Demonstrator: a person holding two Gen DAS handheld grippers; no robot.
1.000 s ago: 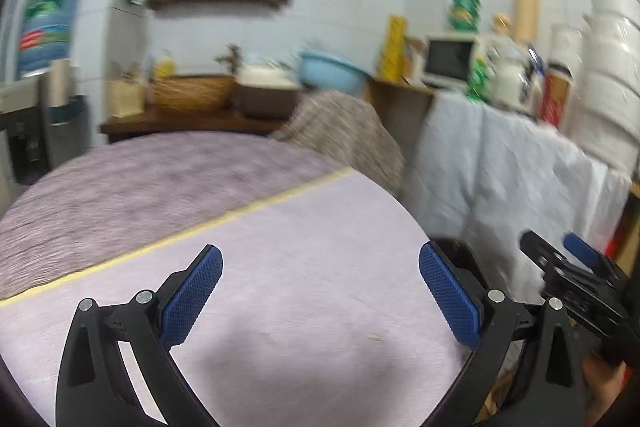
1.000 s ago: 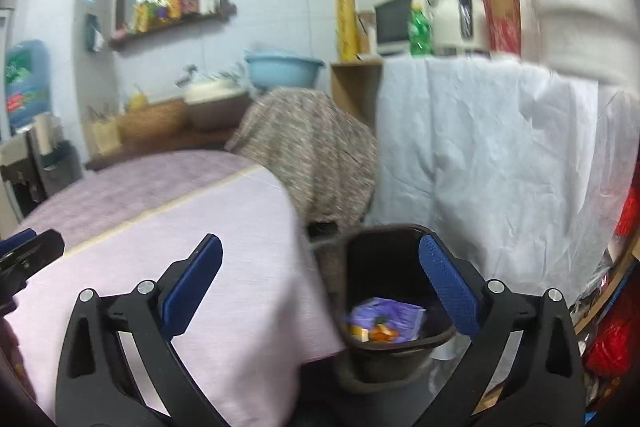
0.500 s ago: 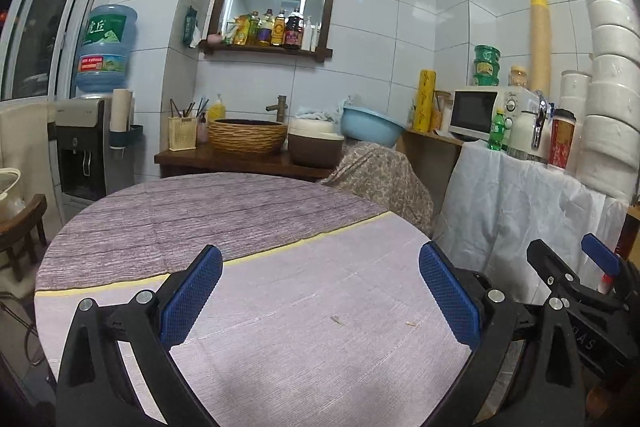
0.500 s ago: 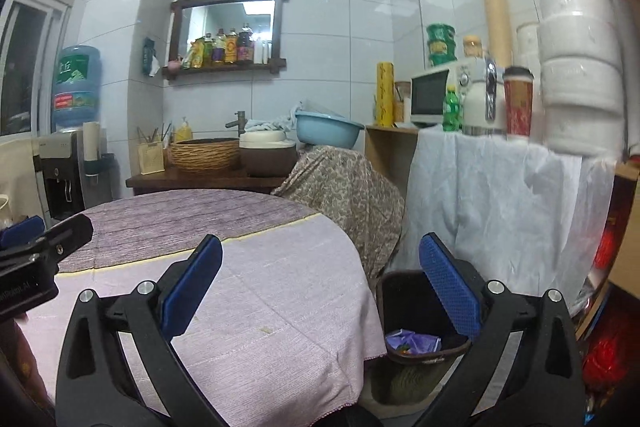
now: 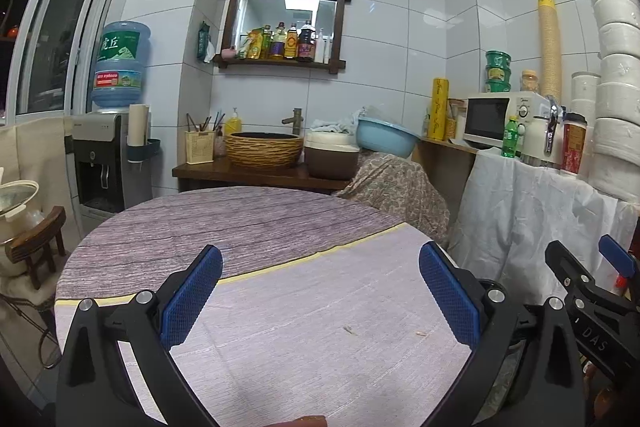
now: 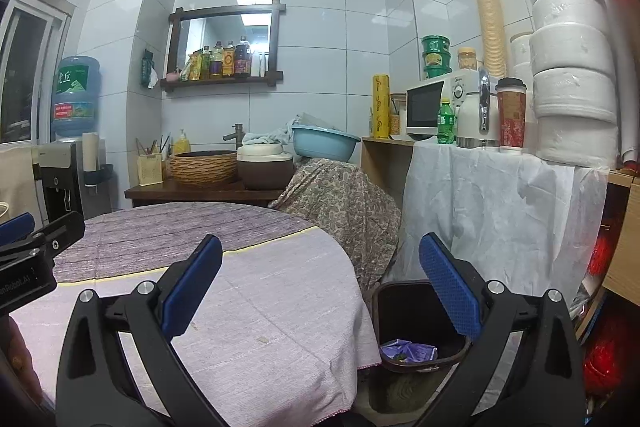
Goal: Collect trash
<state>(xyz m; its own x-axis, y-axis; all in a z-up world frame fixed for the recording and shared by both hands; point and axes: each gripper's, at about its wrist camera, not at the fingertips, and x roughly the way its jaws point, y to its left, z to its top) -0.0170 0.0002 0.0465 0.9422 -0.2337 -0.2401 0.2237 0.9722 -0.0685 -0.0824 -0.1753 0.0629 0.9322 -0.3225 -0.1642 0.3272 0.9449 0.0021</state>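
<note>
Left gripper (image 5: 320,301): blue pads spread wide apart, nothing between them, held above the pale cloth at the near side of the table.
Right gripper (image 6: 320,291): pads just as wide apart and carrying nothing, hanging over the table's right edge with the bin below and to its right.
Each claw seen by the other: in the left wrist view the right one pokes in at the far right edge; in the right wrist view the left one shows at the far left edge. Side by side, not touching.
Table (image 5: 248,227): round, pale cloth on the near part, wood-grain surface beyond a yellowish seam. Bare apart from crumbs.
Crumbs (image 5: 349,329): a few small flecks on the cloth, too small to identify.
Trash bin (image 6: 404,303): dark, on the floor just beside the table edge, below cloth level.
Wrapper (image 6: 408,350): purple packet lying inside the bin, something small and greenish beside it.
Progress: by my reading, nearly finished. Trash is in the bin, both claws are free, and no graspable litter remains on the table. Only the flecks are left, likely too fine for these pads.
Far side: a counter with a woven basket (image 5: 264,149) and a blue basin (image 5: 386,137), untouched.
</note>
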